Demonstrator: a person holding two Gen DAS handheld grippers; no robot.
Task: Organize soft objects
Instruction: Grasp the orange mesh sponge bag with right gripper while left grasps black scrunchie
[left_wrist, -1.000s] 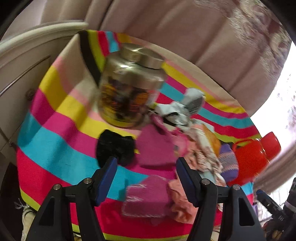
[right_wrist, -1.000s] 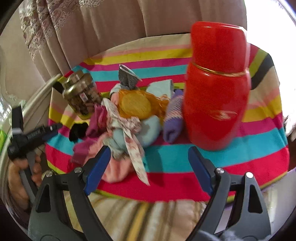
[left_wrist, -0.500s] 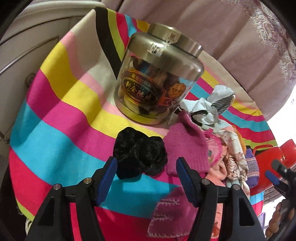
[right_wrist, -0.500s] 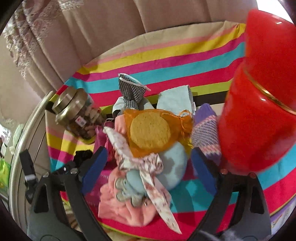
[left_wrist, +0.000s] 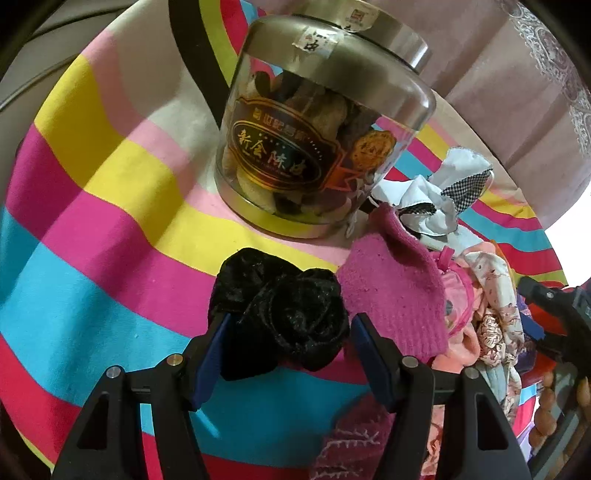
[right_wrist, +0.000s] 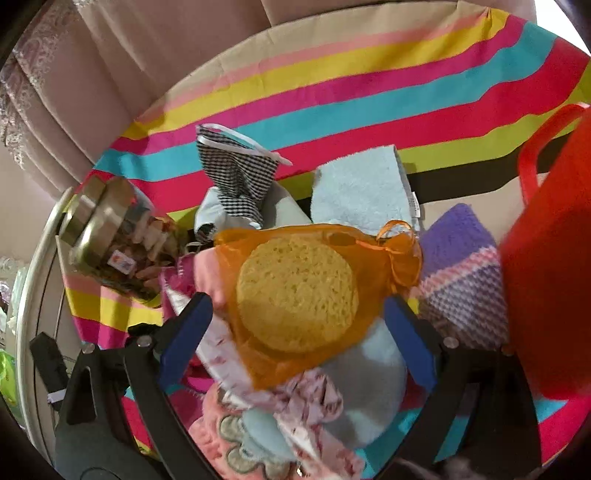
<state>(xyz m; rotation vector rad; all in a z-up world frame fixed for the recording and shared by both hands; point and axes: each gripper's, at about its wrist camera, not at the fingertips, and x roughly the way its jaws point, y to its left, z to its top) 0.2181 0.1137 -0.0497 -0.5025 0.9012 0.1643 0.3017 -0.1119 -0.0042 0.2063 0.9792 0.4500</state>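
Striped tablecloth (left_wrist: 92, 192) in pink, yellow, cyan and red, black velvet scrunchie (left_wrist: 280, 310), magenta knit cloth (left_wrist: 395, 291), orange mesh pouch (right_wrist: 314, 295), purple knit (right_wrist: 461, 273), black-and-white checked fabric (right_wrist: 236, 173)

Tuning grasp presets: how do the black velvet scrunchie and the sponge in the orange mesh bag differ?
The black velvet scrunchie is dark, crumpled and bare; the sponge is a pale yellow porous disc inside an orange mesh bag. The scrunchie lies on the striped cloth; the sponge tops the fabric pile. Each sits between open jaws.

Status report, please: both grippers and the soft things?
Left gripper open around black scrunchie. Right gripper open over sponge pouch. Jar close behind scrunchie.
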